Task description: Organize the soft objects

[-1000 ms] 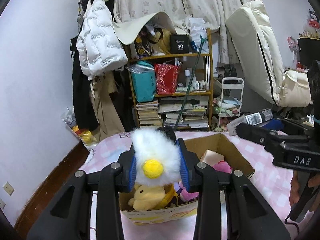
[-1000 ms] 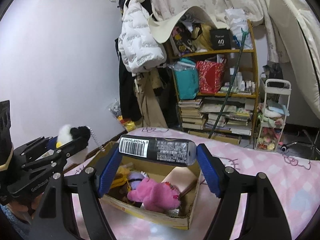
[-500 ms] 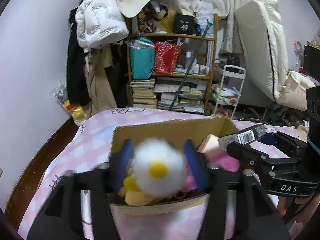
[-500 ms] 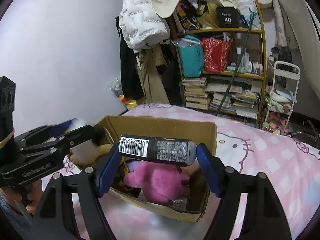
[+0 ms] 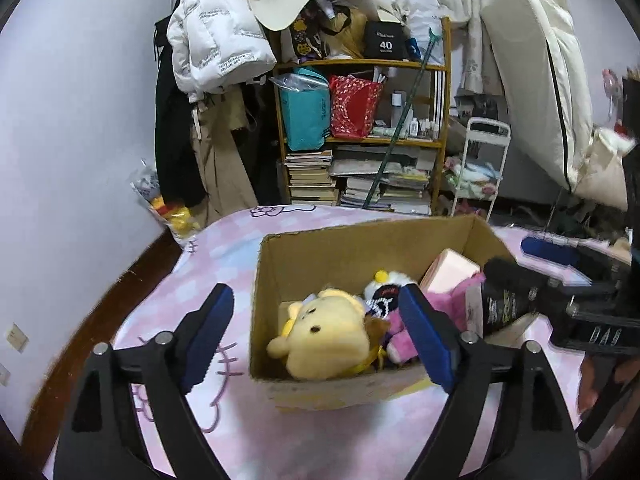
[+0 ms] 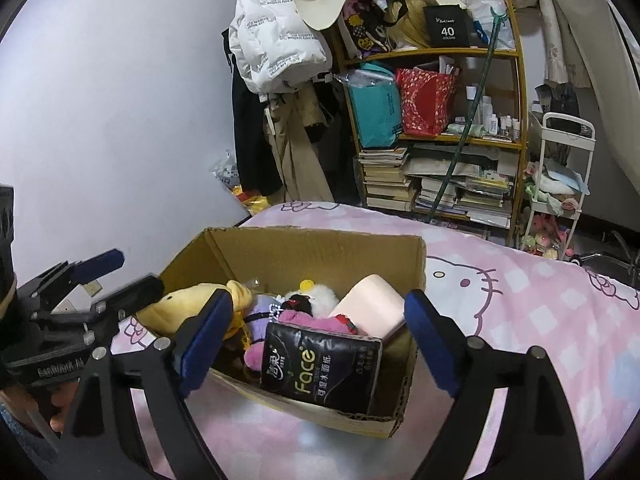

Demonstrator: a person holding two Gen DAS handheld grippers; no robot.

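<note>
An open cardboard box (image 5: 360, 234) (image 6: 312, 234) sits on the pink bed cover. In it lie a yellow plush (image 5: 324, 332) (image 6: 180, 308), a white fluffy toy with a yellow beak (image 5: 386, 280) (image 6: 320, 294), a pink plush (image 6: 256, 356) and a pale pink pack (image 5: 448, 272) (image 6: 372, 304). A black tissue pack (image 6: 320, 364) (image 5: 504, 300) leans inside the box's near wall. My left gripper (image 5: 316, 292) (image 6: 124, 272) hangs over the box with its jaws opening and nothing between them. My right gripper (image 6: 320, 300) is also opening; its pads are clear of the pack below.
The pink cartoon-cat bed cover (image 6: 540, 300) spreads around the box. Behind stand a wooden shelf (image 5: 360, 140) with books and bags, hanging coats (image 5: 216, 52), a white trolley (image 6: 560, 184) and an upright mattress (image 5: 540, 80). A hand (image 6: 60, 420) holds the left gripper.
The left gripper let go of the white fluffy toy, which now lies in the box. The right gripper released the black tissue pack into the box. Both sank towards the box.
</note>
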